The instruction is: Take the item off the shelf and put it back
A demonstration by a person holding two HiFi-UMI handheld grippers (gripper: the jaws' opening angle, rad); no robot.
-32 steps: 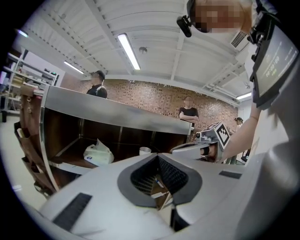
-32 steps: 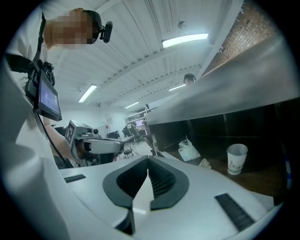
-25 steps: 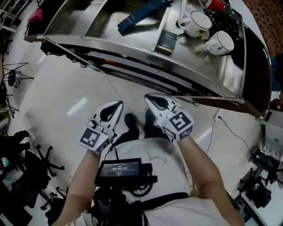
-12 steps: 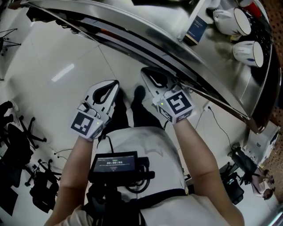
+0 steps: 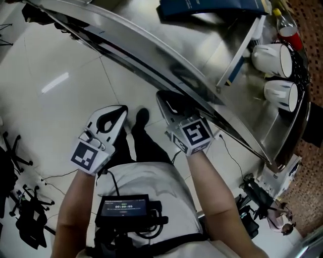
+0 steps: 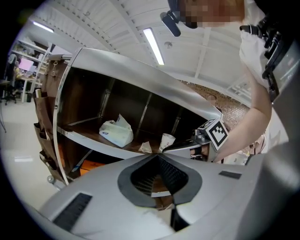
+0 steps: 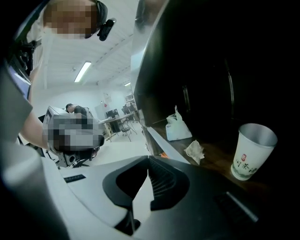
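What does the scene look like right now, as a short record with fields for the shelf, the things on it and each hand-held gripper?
shelf: metal shelf with a dark lower level
top level: blue box, two white cups, red-capped bottle
lower level: white plastic bag, crumpled paper, paper cup, each apart from the others
left hand-held gripper: jaws together, empty
right hand-held gripper: jaws together, empty, paper cup ahead to its right
task state: nothing taken off the shelf

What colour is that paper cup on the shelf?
White with red and dark print; the paper cup shows best in the right gripper view.
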